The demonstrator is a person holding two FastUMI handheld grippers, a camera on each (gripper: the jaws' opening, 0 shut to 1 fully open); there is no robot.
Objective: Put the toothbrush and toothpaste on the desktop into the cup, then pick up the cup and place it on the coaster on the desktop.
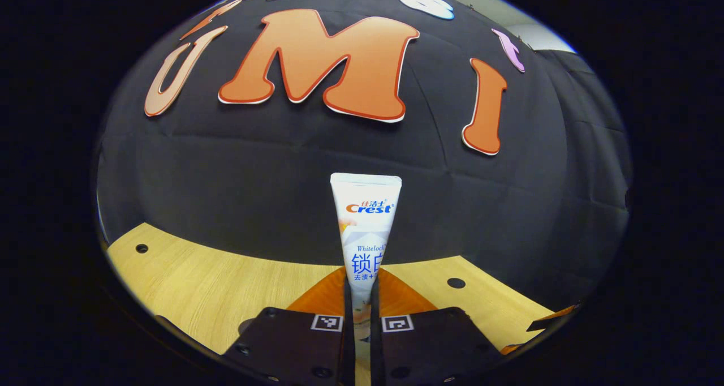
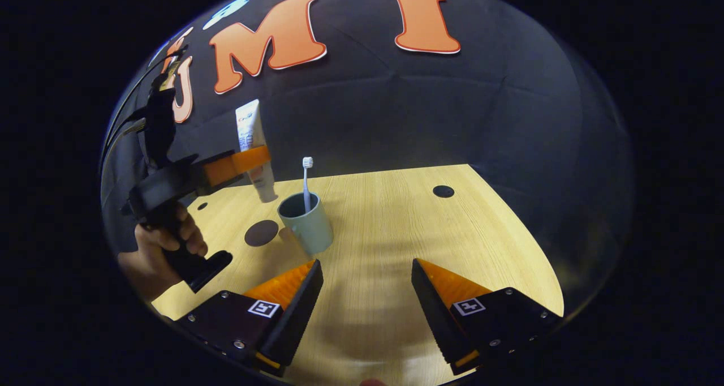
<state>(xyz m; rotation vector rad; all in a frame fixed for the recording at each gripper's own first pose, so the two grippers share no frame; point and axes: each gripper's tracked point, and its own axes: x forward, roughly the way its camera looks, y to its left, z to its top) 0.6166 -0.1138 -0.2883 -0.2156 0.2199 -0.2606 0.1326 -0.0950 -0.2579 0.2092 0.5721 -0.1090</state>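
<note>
Your left gripper [image 1: 362,301] clamps the toothpaste [image 1: 366,222] upright above the worktop [image 1: 215,284], left of the cup [image 2: 308,224], which already holds the toothbrush [image 2: 306,182]. A dark round coaster [image 2: 261,232] lies just left of the cup. Your right gripper [image 2: 366,287] hangs released, near side. Your hand [image 2: 164,244] grips the left handle.

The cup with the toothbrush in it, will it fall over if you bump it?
The cup looks wider at the rim than at its base, so a bump might tip it. The tall toothbrush leaning inside may rattle or shift.
</note>
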